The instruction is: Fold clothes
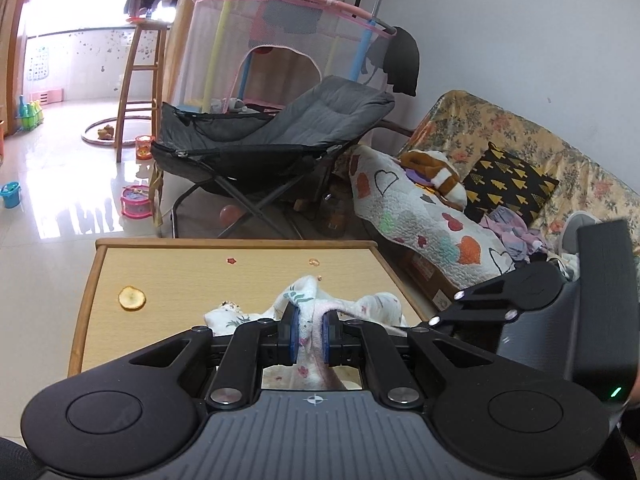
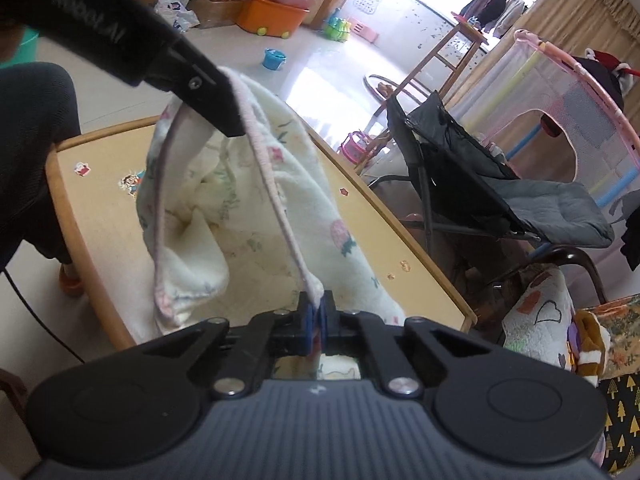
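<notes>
The setting was a lived-in room with a glossy tiled floor, and nearest the cameras stood a low wooden desk [image 1: 168, 276] with a raised rim and a few small stickers on its top. Over it hung the task's piece of clothing, a cream fleece garment [image 2: 248, 200] printed with strawberries and leaves and edged in pink piping.

The left gripper [image 1: 310, 334] was clamped on a bunched fold of that garment, its blue pads pressing the cloth from both sides. In the right wrist view the same gripper [image 2: 224, 108] appeared from the upper left, pinching the piping at the garment's high end.

The right gripper [image 2: 318, 312] was closed tight on the piped edge at the near end, so the hem ran taut between the two grippers while the rest of the fabric sagged down to the desk.

A round yellowish slice [image 1: 132, 298] lay on the desk to the left of the cloth, well apart from it.

Beyond the desk's far edge stood a grey folding recliner chair [image 1: 272, 136], and to its right a sofa under a floral cover [image 1: 520, 136] carried a heart-patterned quilt [image 1: 424, 220] and a black cushion with gold trees [image 1: 508, 184].

Farther back rose a pink-rimmed mesh playpen [image 1: 280, 44], a tall wooden stool [image 1: 140, 80] and, on the floor at left, a small toy drum [image 1: 136, 200].
</notes>
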Available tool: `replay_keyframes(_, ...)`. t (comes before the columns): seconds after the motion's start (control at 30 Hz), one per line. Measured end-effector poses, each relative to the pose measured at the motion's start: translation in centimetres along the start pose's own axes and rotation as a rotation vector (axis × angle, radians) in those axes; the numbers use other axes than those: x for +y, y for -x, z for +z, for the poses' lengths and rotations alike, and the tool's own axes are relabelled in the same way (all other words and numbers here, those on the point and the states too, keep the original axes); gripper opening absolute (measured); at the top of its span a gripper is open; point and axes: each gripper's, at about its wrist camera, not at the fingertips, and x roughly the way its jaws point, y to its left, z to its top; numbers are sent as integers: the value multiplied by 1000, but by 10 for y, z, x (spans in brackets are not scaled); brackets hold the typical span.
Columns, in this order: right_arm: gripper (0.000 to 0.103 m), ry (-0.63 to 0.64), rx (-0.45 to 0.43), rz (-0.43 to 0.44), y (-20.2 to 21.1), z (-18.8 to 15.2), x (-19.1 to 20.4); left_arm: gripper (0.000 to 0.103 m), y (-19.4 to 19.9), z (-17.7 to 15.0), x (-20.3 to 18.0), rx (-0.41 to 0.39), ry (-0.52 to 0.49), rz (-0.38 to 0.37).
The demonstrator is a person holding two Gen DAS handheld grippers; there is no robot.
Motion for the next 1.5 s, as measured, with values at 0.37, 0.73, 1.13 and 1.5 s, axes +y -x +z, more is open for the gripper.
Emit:
replay_keyframes(0.37, 4, -32, -79, -22, 63, 28, -47, 11, 33, 31, -6, -79, -46, -7)
replay_keyframes(0.73, 4, 48, -145, -103, 111, 51, -54, 11, 89, 64, -37, -200, -136, 12)
replay_keyframes(1.13, 4, 96, -219, -166, 166, 58, -41, 11, 154, 74, -74, -299, -215, 51)
replay_keyframes(1.5, 4, 150, -271, -190, 213, 57, -29, 11, 223, 69, -101, -324, -254, 40)
